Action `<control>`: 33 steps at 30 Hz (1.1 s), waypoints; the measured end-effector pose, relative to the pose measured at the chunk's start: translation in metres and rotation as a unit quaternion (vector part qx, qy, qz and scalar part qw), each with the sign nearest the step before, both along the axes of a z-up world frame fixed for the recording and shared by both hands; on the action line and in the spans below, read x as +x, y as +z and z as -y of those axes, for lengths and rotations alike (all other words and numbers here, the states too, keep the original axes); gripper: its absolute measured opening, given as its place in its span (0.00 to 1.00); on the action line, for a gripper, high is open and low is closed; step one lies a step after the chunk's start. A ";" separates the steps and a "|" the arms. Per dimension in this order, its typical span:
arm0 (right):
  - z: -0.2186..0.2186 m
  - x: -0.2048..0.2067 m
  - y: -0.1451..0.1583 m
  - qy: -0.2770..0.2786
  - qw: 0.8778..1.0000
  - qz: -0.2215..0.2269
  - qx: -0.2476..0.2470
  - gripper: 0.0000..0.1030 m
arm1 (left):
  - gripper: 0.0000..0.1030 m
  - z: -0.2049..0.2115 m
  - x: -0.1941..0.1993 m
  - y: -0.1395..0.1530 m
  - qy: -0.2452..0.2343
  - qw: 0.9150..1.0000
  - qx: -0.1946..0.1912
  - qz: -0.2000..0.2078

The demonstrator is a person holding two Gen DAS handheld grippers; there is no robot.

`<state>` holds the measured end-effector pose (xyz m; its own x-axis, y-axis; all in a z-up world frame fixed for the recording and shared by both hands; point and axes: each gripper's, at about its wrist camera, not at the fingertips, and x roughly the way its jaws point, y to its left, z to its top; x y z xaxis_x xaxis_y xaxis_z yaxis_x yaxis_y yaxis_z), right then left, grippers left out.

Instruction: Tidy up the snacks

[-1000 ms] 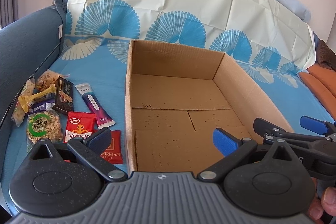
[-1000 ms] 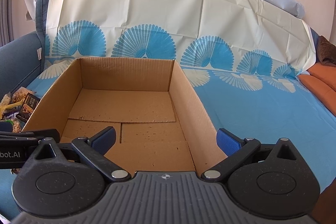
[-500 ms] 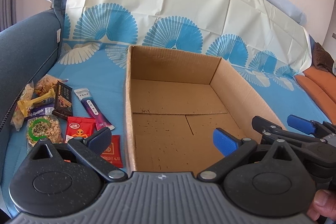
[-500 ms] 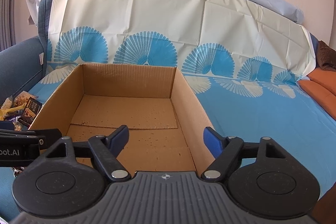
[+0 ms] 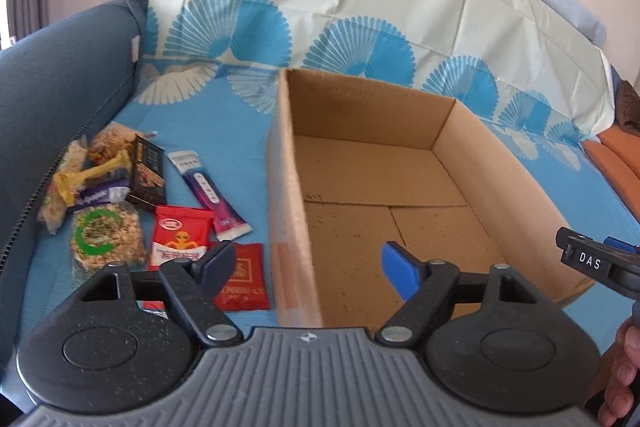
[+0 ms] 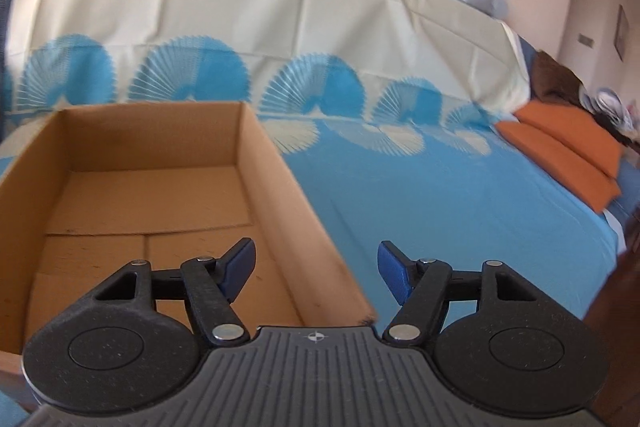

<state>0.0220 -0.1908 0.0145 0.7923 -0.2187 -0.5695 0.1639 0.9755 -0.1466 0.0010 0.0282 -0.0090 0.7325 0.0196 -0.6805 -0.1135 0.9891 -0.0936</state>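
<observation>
At the left view's edge, right gripper [image 5: 612, 259] cut off.

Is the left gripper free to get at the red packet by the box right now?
Probably yes. The left gripper is open and empty, and the red packet lies uncovered just ahead, left of the box wall.

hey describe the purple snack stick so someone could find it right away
Look left of the cardboard box, where snacks lie on the blue cover. The purple stick lies nearest the box there, long and narrow, its far end white, unlike the red packets beside it.
</observation>
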 end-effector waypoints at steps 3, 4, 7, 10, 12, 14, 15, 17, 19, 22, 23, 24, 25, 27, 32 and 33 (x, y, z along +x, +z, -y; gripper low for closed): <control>0.020 0.003 -0.009 -0.033 0.999 -0.007 0.006 0.67 | 0.73 0.008 0.005 -0.007 -0.010 1.000 -0.009 0.009; 0.026 0.003 -0.011 -0.041 0.999 -0.010 0.010 0.67 | 0.70 0.011 0.007 -0.008 -0.013 1.000 -0.009 0.010; 0.042 0.003 -0.016 -0.033 0.999 -0.011 0.039 0.73 | 0.67 0.020 0.013 -0.013 -0.023 1.000 -0.001 0.012; 0.048 0.001 -0.018 -0.022 0.999 -0.006 0.036 0.73 | 0.65 0.027 0.019 -0.018 -0.029 0.999 0.014 0.015; 0.054 -0.001 -0.017 -0.026 0.999 -0.003 0.037 0.72 | 0.65 0.030 0.021 -0.019 -0.036 0.999 0.018 0.019; 0.059 0.000 -0.017 -0.033 0.998 -0.005 0.047 0.72 | 0.65 0.034 0.023 -0.020 -0.042 0.999 0.019 0.018; 0.060 0.000 -0.017 -0.036 0.998 -0.005 0.048 0.72 | 0.65 0.036 0.023 -0.020 -0.044 0.999 0.017 0.020; 0.060 0.000 -0.017 -0.038 0.998 -0.004 0.042 0.72 | 0.65 0.038 0.025 -0.021 -0.044 0.999 0.018 0.019; 0.059 -0.001 -0.014 -0.034 0.999 0.004 0.040 0.71 | 0.67 0.035 0.026 -0.019 -0.039 0.999 0.009 0.022; 0.053 -0.008 -0.006 -0.016 0.999 0.033 0.037 0.71 | 0.71 0.026 0.021 -0.009 -0.032 0.999 0.000 0.040; 0.050 -0.012 -0.002 -0.006 0.998 0.045 0.037 0.71 | 0.72 0.022 0.018 -0.005 -0.028 0.999 0.000 0.046; 0.046 -0.014 0.001 0.002 0.998 0.054 0.035 0.71 | 0.72 0.018 0.016 -0.001 -0.026 0.998 -0.001 0.051; 0.042 -0.016 0.003 0.010 0.998 0.060 0.035 0.71 | 0.72 0.013 0.013 0.003 -0.023 0.998 -0.004 0.054; 0.032 -0.021 0.010 0.026 0.996 0.072 0.042 0.71 | 0.72 0.001 0.006 0.011 -0.022 0.998 -0.015 0.055; 0.004 -0.029 0.024 0.060 0.992 0.091 0.069 0.71 | 0.70 -0.036 0.002 0.041 -0.068 0.997 -0.017 0.046; -0.003 -0.030 0.027 0.067 0.991 0.094 0.073 0.70 | 0.66 -0.044 0.003 0.046 -0.080 0.996 -0.008 0.044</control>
